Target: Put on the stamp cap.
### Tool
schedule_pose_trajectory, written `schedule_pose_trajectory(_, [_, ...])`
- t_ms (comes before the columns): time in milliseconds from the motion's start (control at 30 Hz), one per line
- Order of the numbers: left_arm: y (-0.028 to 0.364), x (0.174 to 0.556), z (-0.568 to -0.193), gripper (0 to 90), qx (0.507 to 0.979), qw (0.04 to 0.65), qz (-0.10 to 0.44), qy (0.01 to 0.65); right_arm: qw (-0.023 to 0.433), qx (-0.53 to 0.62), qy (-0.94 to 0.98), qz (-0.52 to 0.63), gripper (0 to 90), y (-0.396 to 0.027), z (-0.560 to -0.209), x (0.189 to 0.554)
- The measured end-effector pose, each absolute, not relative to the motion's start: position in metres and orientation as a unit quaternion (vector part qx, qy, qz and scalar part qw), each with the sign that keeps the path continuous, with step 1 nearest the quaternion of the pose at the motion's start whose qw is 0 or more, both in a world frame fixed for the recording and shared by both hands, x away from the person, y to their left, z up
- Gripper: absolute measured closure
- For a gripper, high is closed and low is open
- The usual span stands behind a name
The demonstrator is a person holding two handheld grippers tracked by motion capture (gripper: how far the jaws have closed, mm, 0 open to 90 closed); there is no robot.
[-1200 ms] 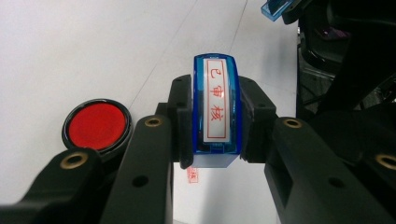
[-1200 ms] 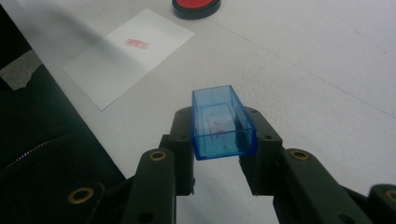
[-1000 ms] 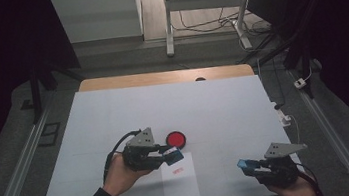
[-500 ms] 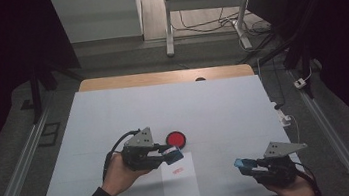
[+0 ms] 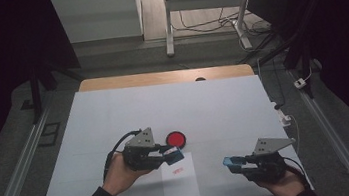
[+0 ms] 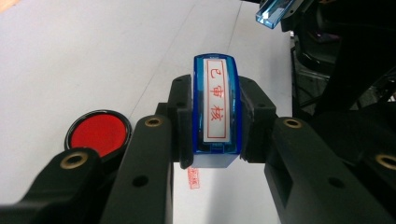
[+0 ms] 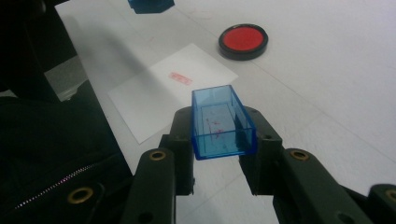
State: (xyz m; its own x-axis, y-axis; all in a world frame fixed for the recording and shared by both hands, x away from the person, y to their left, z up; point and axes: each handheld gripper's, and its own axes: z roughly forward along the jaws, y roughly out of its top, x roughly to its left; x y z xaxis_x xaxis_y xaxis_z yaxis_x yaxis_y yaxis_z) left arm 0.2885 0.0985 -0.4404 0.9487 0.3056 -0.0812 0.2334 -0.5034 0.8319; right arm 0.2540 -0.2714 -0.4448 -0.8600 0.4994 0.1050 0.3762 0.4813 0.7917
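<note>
Your left gripper (image 5: 173, 154) grips the stamp (image 6: 216, 109); your right gripper (image 7: 224, 128) grips its cap (image 7: 223, 122). The paper (image 5: 180, 178) bears a mark (image 7: 179, 78); capping remains.

The sheet of paper (image 5: 179, 178) lies at the near edge of the white table (image 5: 114, 115), a small red mark on its upper part. Just beyond its far left corner sits the red ink pad (image 5: 176, 139). The left gripper (image 5: 172, 154) hangs over that corner, clamped on a blue stamp (image 5: 174, 154). Well to the paper's right, the right gripper (image 5: 232, 163) pinches a blue cap (image 5: 231, 162).
</note>
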Motion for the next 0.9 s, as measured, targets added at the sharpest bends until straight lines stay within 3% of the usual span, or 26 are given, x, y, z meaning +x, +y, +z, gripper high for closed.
schedule_pose_trajectory(900, [0.099, 0.289, -0.44, 69.7, 0.871, 0.468, 0.046, 0.14, 0.054, 0.195, 0.872, 0.445, 67.7, -0.232, -0.448, 0.271])
